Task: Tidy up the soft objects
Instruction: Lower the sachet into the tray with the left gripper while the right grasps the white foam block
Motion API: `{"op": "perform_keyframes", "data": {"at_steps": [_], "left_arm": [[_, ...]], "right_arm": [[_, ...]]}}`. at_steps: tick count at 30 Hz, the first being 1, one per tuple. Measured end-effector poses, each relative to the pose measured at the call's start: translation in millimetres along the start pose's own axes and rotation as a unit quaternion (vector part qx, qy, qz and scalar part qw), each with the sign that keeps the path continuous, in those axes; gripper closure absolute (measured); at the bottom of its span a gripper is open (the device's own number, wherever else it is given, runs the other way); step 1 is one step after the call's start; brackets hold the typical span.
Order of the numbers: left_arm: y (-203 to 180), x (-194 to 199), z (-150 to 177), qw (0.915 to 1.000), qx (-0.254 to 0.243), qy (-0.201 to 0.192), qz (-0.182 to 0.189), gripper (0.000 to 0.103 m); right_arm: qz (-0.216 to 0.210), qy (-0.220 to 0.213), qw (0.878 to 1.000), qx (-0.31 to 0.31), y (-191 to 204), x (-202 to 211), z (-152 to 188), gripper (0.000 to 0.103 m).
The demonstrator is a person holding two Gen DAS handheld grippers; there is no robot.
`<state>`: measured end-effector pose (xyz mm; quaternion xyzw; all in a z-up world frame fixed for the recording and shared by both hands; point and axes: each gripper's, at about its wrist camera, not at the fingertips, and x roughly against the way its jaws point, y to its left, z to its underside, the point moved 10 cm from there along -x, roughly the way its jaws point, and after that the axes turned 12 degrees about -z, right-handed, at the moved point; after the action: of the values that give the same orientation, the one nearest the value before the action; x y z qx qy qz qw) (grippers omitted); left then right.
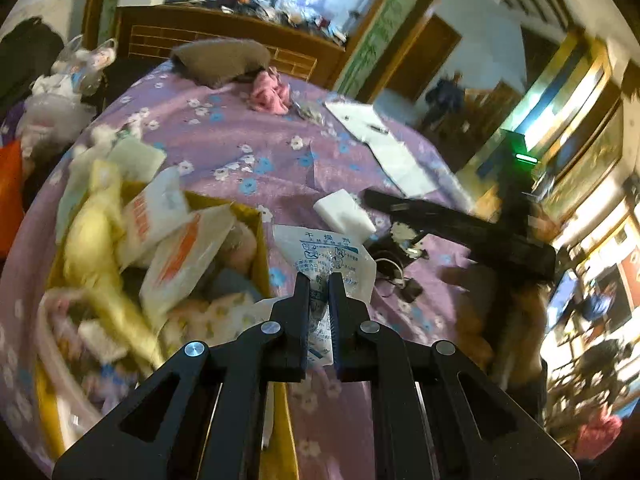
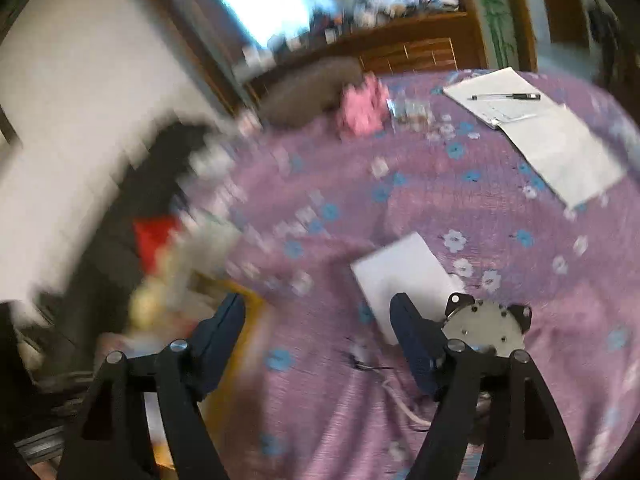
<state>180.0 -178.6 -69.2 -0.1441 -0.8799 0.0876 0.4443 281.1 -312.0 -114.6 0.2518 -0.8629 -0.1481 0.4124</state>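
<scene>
My left gripper (image 1: 319, 280) is shut on a white pouch with blue print (image 1: 324, 252), held just right of a yellow cardboard box (image 1: 262, 248) on the purple flowered bedspread (image 1: 256, 148). The box holds a yellow plush toy (image 1: 92, 240), white packets with orange print (image 1: 180, 256) and other soft things. A white foam block (image 1: 344, 212) lies on the bedspread beyond the pouch. In the right wrist view my right gripper (image 2: 318, 312) stands open with nothing between its fingers. The foam block (image 2: 404, 276) lies just ahead of its right finger, and the box's edge (image 2: 250, 320) is by its left finger.
A round metal motor (image 2: 484, 324) with thin wires lies beside the right finger. At the far side of the bed are a pink cloth (image 1: 268, 92), a brown pillow (image 1: 224, 60) and white papers with a pen (image 2: 520, 120). Bags and clutter (image 1: 60, 92) crowd the left bedside.
</scene>
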Motion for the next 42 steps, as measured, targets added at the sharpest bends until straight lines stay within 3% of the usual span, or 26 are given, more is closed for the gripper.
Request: {"op": "perform_keyframes", "data": {"at_steps": [3,6,11,13,15,16,22,25,30,33,37,38,42], "left_arm": [[15,18,4,0.9997,0.014,-0.02,-0.005,0.095],[24,27,5,0.9994,0.021,-0.027,0.007,0.095],[35,38,4,0.9987,0.026,-0.04,0.018,0.095],[38,42,4,0.9985,0.026,-0.043,0.021,0.095],[41,46,4,0.9983,0.026,-0.047,0.024,0.095],[42,47,3,0.998,0.025,-0.051,0.028,0.095],[57,48,5,0.9975,0.042,-0.048,0.03,0.095],[64,56,6,0.9969,0.049,-0.055,0.029,0.095],[70,67,10,0.9961,0.059,-0.062,0.024,0.095],[77,74,15,0.9954,0.068,-0.065,0.019,0.095],[88,85,24,0.9937,0.086,-0.072,0.011,0.095],[90,89,27,0.9932,0.087,-0.076,0.008,0.095],[98,100,34,0.9917,0.099,-0.081,-0.003,0.095]], "right_arm": [[0.087,0.052,0.995,0.025,-5,-27,-1,0.028],[0.16,0.072,0.984,0.036,-17,-48,-7,0.028],[0.227,0.096,0.967,0.056,-34,-74,-10,0.03],[0.247,0.105,0.962,0.058,-41,-79,-7,0.035],[0.269,0.118,0.954,0.062,-47,-86,-3,0.049],[0.285,0.115,0.949,0.069,-52,-87,-2,0.051],[0.291,0.085,0.95,0.077,-48,-78,-6,0.065],[0.284,0.05,0.954,0.08,-37,-62,-14,0.079],[0.244,-0.018,0.965,0.089,-4,-28,-23,0.087],[0.193,-0.058,0.975,0.089,28,-2,-20,0.087],[0.072,-0.093,0.991,0.069,68,32,-3,0.087],[0.025,-0.098,0.993,0.062,82,40,7,0.087],[-0.109,-0.097,0.988,0.041,121,55,44,0.087]]}}
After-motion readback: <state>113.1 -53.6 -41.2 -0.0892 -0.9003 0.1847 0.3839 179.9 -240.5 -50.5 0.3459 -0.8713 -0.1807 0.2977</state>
